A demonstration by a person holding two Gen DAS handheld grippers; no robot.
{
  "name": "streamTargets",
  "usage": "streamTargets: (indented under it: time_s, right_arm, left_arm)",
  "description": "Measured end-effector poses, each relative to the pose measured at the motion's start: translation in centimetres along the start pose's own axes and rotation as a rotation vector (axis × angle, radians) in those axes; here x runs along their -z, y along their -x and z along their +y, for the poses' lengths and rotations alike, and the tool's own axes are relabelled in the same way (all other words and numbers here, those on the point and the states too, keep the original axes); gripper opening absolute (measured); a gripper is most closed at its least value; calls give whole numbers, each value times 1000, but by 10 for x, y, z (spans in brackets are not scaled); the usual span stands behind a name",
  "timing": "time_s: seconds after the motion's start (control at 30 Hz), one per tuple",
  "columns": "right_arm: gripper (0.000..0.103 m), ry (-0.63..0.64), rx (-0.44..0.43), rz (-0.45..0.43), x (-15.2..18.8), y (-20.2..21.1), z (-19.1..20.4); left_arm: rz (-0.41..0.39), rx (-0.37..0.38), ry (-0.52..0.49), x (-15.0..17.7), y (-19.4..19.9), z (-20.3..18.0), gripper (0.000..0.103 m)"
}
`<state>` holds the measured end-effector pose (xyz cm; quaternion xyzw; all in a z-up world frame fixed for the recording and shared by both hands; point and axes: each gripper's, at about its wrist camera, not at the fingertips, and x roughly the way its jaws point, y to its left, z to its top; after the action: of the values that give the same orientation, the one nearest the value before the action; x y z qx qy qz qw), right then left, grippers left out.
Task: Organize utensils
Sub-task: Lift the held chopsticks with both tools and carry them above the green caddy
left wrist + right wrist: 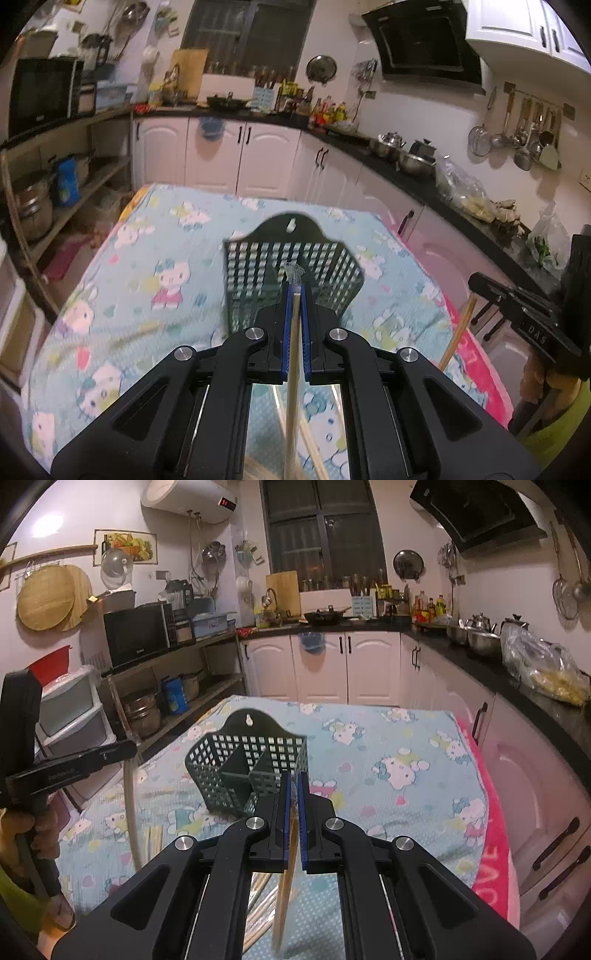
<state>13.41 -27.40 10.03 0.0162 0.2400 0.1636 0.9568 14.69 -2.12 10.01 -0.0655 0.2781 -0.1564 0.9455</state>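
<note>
Chopsticks are in both of your tongs. Your left tongs point(294, 291) are clamped shut on a pale chopstick point(293, 369), which runs between the blue pads point(287, 332) and hangs down toward the camera, its lower end blurred. Your right tongs point(293, 779) are likewise closed on a darker wooden chopstick point(286, 886), which drops steeply below the pads and ends near the bottom edge of the right wrist view.

Ahead of both stands the dark green utensil basket point(291, 273), a perforated holder with a tall arched back plate and a keyhole slot at its top. It sits on the table point(147, 236), which is covered in a light blue cartoon-cat cloth with a pink border along the far right side. In the right wrist view the basket point(247, 764) shows an inner divider that splits it into compartments; I cannot tell whether anything lies in them. The tips of your left tongs appear in front of the basket's open top, though I cannot tell whether they touch it.

More loose chopsticks point(153, 840) lie on the cloth to the left of and in front of the basket.

From the left wrist view your right tongs show at the right edge, with the chopstick point(458, 332) slanting down beneath them. Behind the table run white cabinets point(236, 158) and a dark worktop crowded with bottles and pots.
</note>
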Motion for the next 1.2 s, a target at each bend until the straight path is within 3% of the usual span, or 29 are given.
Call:
streamTargets:
  time_s: [0.5, 0.9, 1.2]
  right_arm:
    - [3, 0, 2, -91, -48, 6, 5]
    - [3, 36, -10, -189, -107, -1, 25]
    - [3, 47, -2, -218, -143, -29, 32]
  left_arm:
    - [-141, 13, -23, -66, -2, -10, 1]
    - [-266, -26, -49, -111, -10, -12, 1]
    - [-360, -65, -40, -134, -23, -3, 1]
